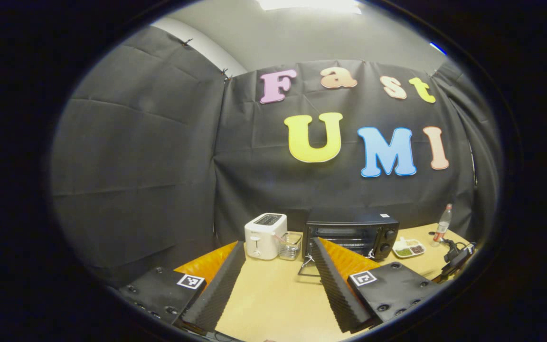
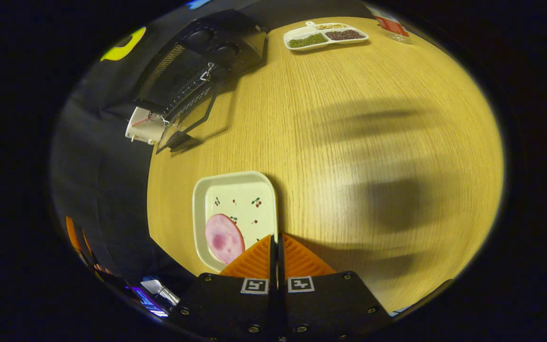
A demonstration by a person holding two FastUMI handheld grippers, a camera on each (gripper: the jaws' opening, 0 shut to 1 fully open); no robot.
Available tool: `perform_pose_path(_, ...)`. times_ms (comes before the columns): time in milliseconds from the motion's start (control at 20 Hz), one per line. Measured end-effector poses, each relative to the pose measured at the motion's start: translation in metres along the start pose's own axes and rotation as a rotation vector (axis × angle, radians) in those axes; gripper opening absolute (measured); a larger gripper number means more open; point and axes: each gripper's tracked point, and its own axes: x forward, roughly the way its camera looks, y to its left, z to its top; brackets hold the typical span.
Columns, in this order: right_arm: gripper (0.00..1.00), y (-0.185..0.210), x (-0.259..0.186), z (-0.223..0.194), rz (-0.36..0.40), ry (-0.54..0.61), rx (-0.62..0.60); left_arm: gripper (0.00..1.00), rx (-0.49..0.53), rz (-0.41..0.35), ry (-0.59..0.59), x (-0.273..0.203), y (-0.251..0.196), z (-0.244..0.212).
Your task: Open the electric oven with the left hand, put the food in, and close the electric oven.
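The black electric oven (image 1: 349,235) stands at the back of the wooden table with its glass door (image 1: 307,271) folded down open. My left gripper (image 1: 278,242) hovers in front of it, open, with nothing between its fingers. In the right gripper view the oven (image 2: 197,66) lies far off at the upper left, door (image 2: 190,123) down. My right gripper (image 2: 276,240) is shut on the right rim of a white cherry-patterned plate (image 2: 235,199). A round pink slice of meat (image 2: 223,237) lies on that plate, close to the table's near edge.
A white toaster (image 1: 265,235) and a small glass container (image 1: 291,246) stand left of the oven. On its right are a divided dish of beans (image 1: 409,248) and a bottle (image 1: 442,224). Bare tabletop (image 2: 359,142) stretches between the plate and the oven.
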Motion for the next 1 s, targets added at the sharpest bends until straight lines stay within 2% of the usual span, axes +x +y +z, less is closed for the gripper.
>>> perform_pose_path(350, 0.0, 0.029, -0.013, 0.012, 0.123, -0.064, 0.065, 0.95, -0.001, -0.009, 0.001, 0.007, -0.002, 0.0)
perform_pose_path(550, 0.0, 0.055, -0.022, 0.031, 0.197, -0.117, 0.155, 1.0, -0.001, -0.021, -0.002, 0.015, -0.005, -0.001)
perform_pose_path(600, 0.0, 0.063, -0.024, 0.037, 0.212, -0.136, 0.182, 0.9, -0.002, -0.024, -0.003, 0.019, -0.005, -0.001)
perform_pose_path(650, 0.0, 0.07, -0.024, 0.046, 0.223, -0.159, 0.208, 0.9, -0.006, -0.03, -0.004, 0.022, -0.005, -0.001)
perform_pose_path(800, 0.0, 0.085, -0.024, 0.073, 0.242, -0.227, 0.295, 0.9, -0.014, -0.039, -0.007, 0.036, -0.004, -0.003)
perform_pose_path(850, 0.0, 0.088, -0.023, 0.083, 0.239, -0.248, 0.319, 0.95, -0.017, -0.041, -0.007, 0.042, -0.002, -0.004)
perform_pose_path(1000, 0.0, 0.103, -0.016, 0.105, 0.227, -0.309, 0.389, 0.98, -0.032, -0.044, -0.002, 0.059, 0.003, -0.007)
